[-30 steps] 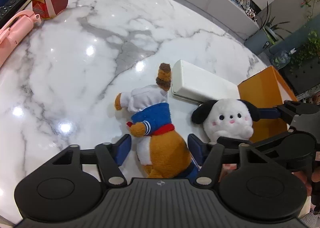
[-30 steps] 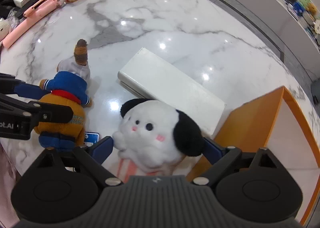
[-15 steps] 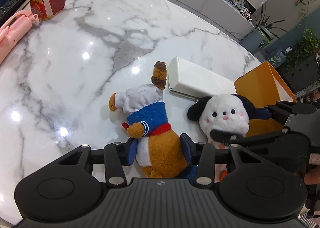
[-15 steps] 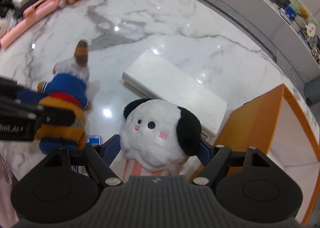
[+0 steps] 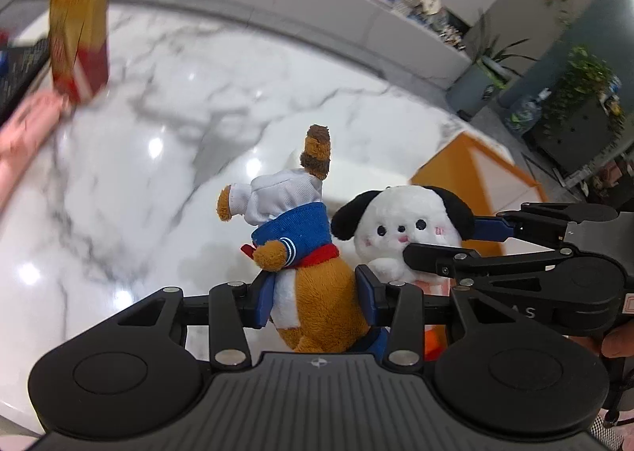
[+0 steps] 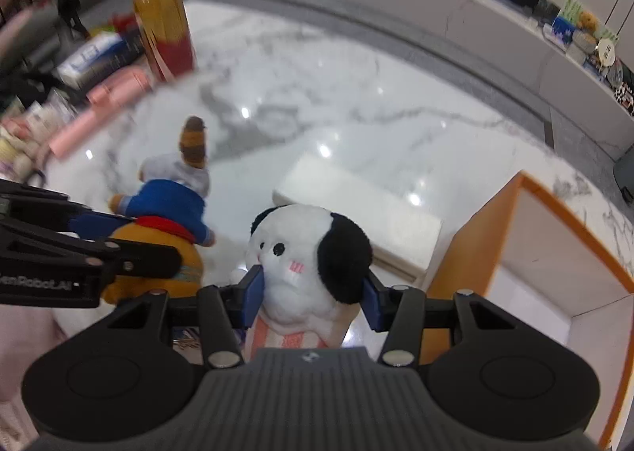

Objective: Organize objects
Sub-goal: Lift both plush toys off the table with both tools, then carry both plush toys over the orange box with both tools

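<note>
My left gripper [image 5: 315,298] is shut on the brown plush dog in a blue sailor top [image 5: 301,249] and holds it up off the marble table [image 5: 158,157]. It also shows in the right wrist view [image 6: 158,225]. My right gripper [image 6: 311,298] is shut on the white plush puppy with black ears [image 6: 309,257], also lifted; it shows in the left wrist view [image 5: 404,225] beside the brown dog. An open orange box [image 6: 535,253] with a white inside stands to the right.
A white flat box [image 6: 356,209] lies on the table behind the toys. A tall red and yellow carton [image 6: 166,31] stands far left with pink cases [image 6: 103,102] and other clutter. A grey ledge [image 6: 436,15] runs behind the table.
Both grippers have closed on their toys and lifted them off the table. The views have tilted up, and the background is blurred by motion.
</note>
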